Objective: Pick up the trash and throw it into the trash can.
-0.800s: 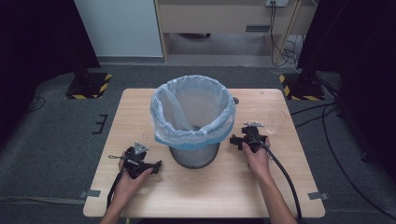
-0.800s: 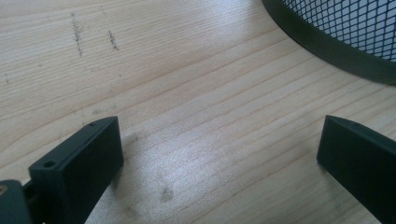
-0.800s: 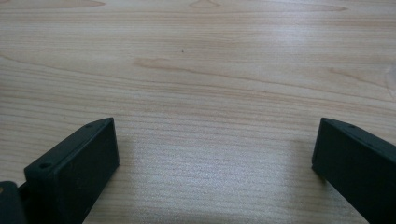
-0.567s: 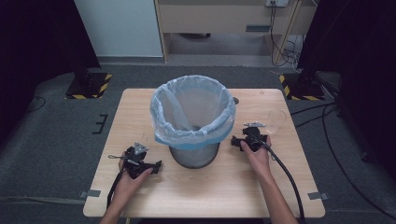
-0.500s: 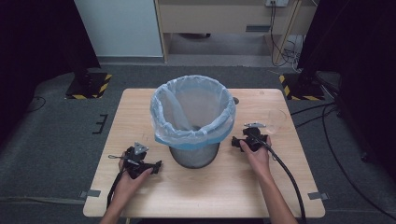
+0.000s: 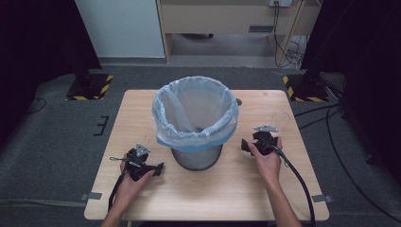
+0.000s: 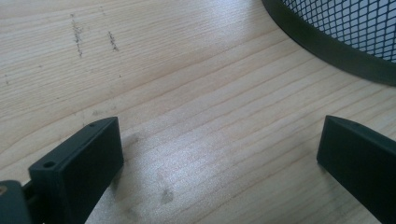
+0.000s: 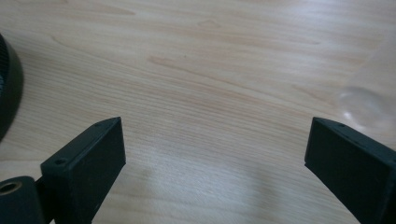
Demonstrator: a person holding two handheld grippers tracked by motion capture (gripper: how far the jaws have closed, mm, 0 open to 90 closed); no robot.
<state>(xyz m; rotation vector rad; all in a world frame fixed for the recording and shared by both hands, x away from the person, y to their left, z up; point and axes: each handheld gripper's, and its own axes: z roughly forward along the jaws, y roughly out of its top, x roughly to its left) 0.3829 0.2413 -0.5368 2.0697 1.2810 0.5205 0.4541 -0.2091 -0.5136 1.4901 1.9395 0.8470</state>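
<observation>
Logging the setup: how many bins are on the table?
1: a mesh bin with a blue liner, mid-table between the left gripper and right gripper. Nothing large enough to hide another.

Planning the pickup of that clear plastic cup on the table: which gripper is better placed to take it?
Probably the right gripper: its jaws are open, and the clear cup stands just beyond it on the same side. The left gripper sits across the lined mesh bin.

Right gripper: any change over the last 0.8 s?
The right gripper has drifted slightly outward and back toward the person, away from the bin. Its jaws are open, holding nothing. The left gripper, also open, the bin and the clear cup stayed put.
</observation>
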